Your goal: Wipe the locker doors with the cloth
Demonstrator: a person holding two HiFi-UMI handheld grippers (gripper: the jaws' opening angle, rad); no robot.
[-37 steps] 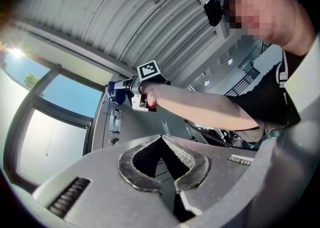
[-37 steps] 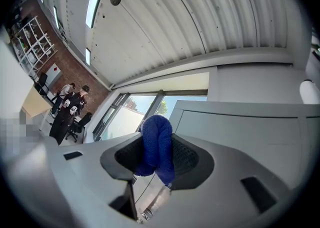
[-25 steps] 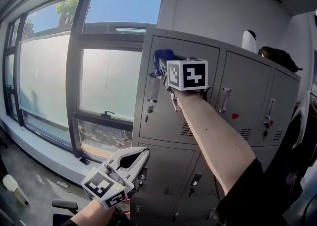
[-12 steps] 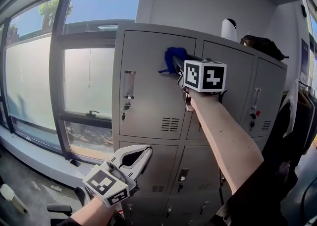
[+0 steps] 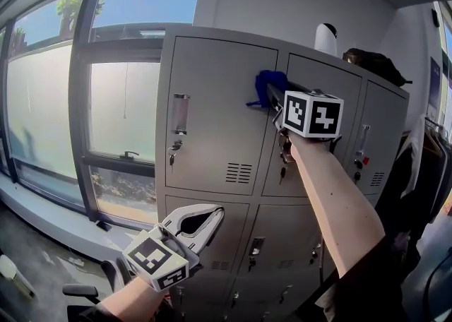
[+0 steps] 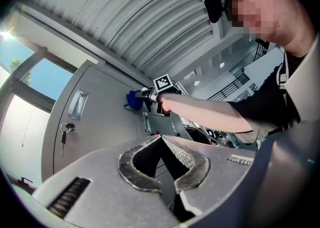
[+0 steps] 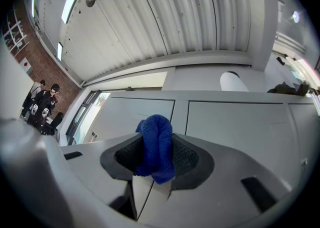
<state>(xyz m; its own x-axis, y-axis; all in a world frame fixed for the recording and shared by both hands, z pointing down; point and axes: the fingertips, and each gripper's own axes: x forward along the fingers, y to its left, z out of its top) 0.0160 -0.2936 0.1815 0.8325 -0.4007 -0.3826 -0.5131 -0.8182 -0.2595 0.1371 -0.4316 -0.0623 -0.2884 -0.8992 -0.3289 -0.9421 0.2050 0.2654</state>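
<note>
A bank of grey lockers fills the head view, with the upper left door (image 5: pixel 212 123) facing me. My right gripper (image 5: pixel 274 94) is raised on an outstretched arm, shut on a bunched blue cloth (image 5: pixel 263 85). The cloth sits high at that door's right edge, by the seam to the neighbouring door (image 5: pixel 272 165). In the right gripper view the cloth (image 7: pixel 157 157) bulges between the jaws of the right gripper (image 7: pixel 155 137), with both doors (image 7: pixel 135 114) behind it. My left gripper (image 5: pixel 216 212) hangs low before the lower lockers, shut and empty (image 6: pixel 161 138).
A tall window (image 5: pixel 49 102) stands left of the lockers. Keys (image 5: pixel 171 156) hang under the left door's handle (image 5: pixel 179 112). A white object (image 5: pixel 325 38) and a dark bag (image 5: pixel 374 63) sit on top. Dark clothing (image 5: pixel 424 172) hangs at right.
The right gripper has carried the cloth rightward across the upper left door, from near its left side to its right edge. The left gripper has stayed low.
</note>
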